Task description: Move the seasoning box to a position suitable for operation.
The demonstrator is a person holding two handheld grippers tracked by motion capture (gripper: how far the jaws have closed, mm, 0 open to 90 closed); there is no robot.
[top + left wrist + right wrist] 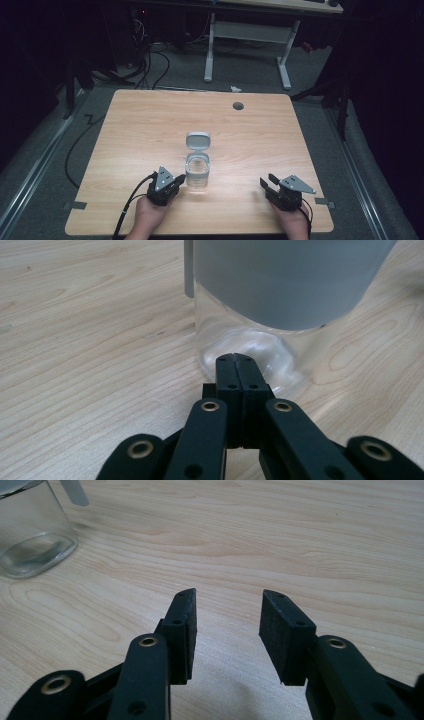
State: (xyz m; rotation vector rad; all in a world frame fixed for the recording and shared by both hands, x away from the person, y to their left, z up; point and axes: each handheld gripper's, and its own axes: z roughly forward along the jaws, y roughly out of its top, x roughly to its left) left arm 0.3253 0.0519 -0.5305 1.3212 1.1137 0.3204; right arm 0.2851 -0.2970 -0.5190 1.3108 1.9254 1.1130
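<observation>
Black matte jaws of left gripper (235, 357) pressed flat together, empty, tips at the base of a clear square-sided glass jar (197, 171) with grey flip lid (198, 140), mid pale woodgrain worktop (150, 125); right gripper (227, 600) jaws parted, empty, well apart.

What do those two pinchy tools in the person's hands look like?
Both are black. The left gripper and the right gripper each carry a grey three-cornered plate on top and trail a black cable. In the gripper views, each has two flat black jaws on jointed black arms, with brass-coloured rings at the joints and small screw holes. No sleeves are visible.
</observation>
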